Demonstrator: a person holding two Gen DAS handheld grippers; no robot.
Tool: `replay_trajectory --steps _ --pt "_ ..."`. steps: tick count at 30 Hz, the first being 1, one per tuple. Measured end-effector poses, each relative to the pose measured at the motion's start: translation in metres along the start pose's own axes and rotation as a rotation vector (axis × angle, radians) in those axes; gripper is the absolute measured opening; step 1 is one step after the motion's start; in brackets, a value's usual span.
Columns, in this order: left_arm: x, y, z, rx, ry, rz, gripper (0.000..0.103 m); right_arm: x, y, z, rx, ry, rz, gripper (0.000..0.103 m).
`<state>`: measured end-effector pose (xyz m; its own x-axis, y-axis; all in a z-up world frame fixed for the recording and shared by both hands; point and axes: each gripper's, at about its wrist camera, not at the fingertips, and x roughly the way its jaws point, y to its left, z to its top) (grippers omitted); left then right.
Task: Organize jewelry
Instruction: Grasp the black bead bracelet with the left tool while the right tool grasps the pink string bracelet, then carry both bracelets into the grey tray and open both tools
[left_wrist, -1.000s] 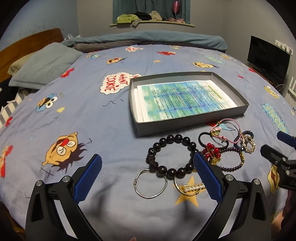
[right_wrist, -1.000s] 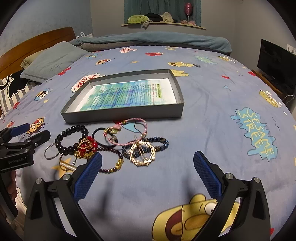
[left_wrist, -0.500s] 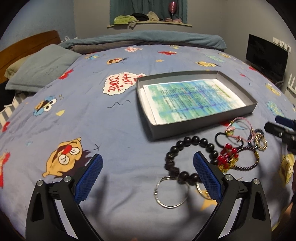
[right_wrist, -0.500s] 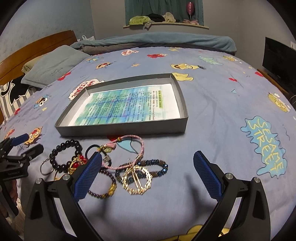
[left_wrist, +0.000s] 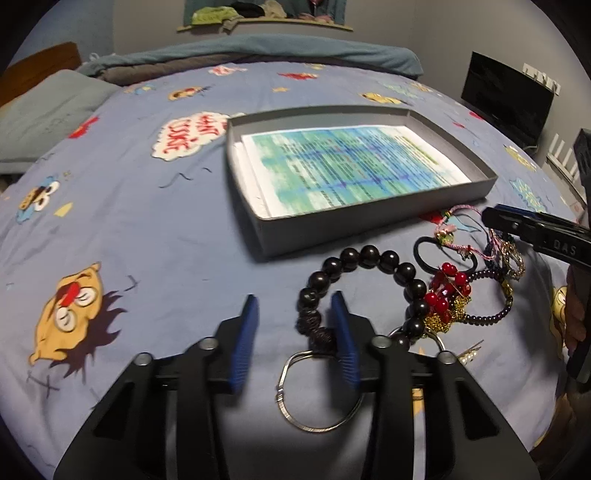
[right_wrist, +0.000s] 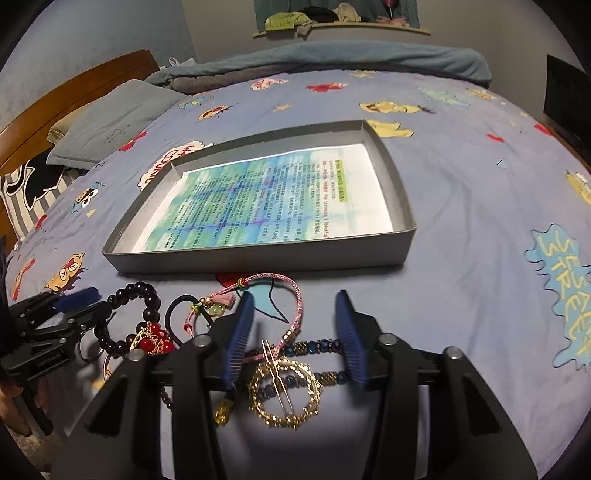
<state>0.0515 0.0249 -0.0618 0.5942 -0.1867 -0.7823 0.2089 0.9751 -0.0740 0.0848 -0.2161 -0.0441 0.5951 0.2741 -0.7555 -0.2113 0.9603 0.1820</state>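
Observation:
A pile of jewelry lies on the blue cartoon bedsheet in front of a grey shallow box (left_wrist: 369, 218) lined with a printed sheet. My left gripper (left_wrist: 295, 321) is half open, its right pad beside the left side of the black bead bracelet (left_wrist: 369, 254), above a silver ring bangle (left_wrist: 317, 406). My right gripper (right_wrist: 295, 325) is half open over the gold round brooch (right_wrist: 284, 391), the blue bead bracelet (right_wrist: 314, 347) and the pink cord bracelet (right_wrist: 291, 295). Neither grips anything. A red-and-gold ornament (left_wrist: 447, 295) and a purple bead bracelet (left_wrist: 491, 314) lie between them.
The grey box also shows in the right wrist view (right_wrist: 258, 254). A grey pillow (left_wrist: 48, 114) and wooden headboard (right_wrist: 74, 92) are at the left. A dark TV screen (left_wrist: 506, 103) stands at the right. A rolled duvet (right_wrist: 332, 59) lies at the bed's far end.
Both grippers have narrowed from wide open to half open and moved forward and down onto the jewelry pile. The left one shifted right toward the black beads.

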Motion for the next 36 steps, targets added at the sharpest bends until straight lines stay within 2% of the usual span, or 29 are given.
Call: replay_trajectory --steps 3,5,8,13,20,25,28,36 --pt "0.006 -0.003 0.002 0.009 0.015 -0.016 0.036 0.008 -0.001 0.002 0.009 0.011 0.005 0.038" --pt "0.010 -0.003 0.003 0.006 0.023 -0.033 0.033 0.014 -0.001 0.003 0.010 0.021 0.012 0.028" --pt "0.018 -0.003 0.004 0.004 0.035 -0.047 0.029 0.017 0.000 0.003 -0.004 0.024 0.012 0.021" --pt "0.029 -0.004 0.003 0.048 0.014 -0.027 0.020 0.018 0.002 0.004 -0.015 0.013 0.020 0.005" --pt "0.011 -0.006 0.003 0.058 -0.055 -0.017 0.015 -0.008 0.011 0.007 -0.051 -0.060 0.043 0.003" --pt "-0.022 -0.012 0.009 0.095 -0.140 -0.011 0.015 -0.036 0.021 0.014 -0.088 -0.140 0.056 0.003" --pt "-0.042 -0.015 0.016 0.106 -0.183 -0.022 0.015 -0.045 0.025 0.017 -0.100 -0.159 0.057 0.003" --pt "-0.068 -0.011 0.036 0.106 -0.238 -0.019 0.015 -0.076 0.032 0.034 -0.129 -0.230 0.059 0.003"
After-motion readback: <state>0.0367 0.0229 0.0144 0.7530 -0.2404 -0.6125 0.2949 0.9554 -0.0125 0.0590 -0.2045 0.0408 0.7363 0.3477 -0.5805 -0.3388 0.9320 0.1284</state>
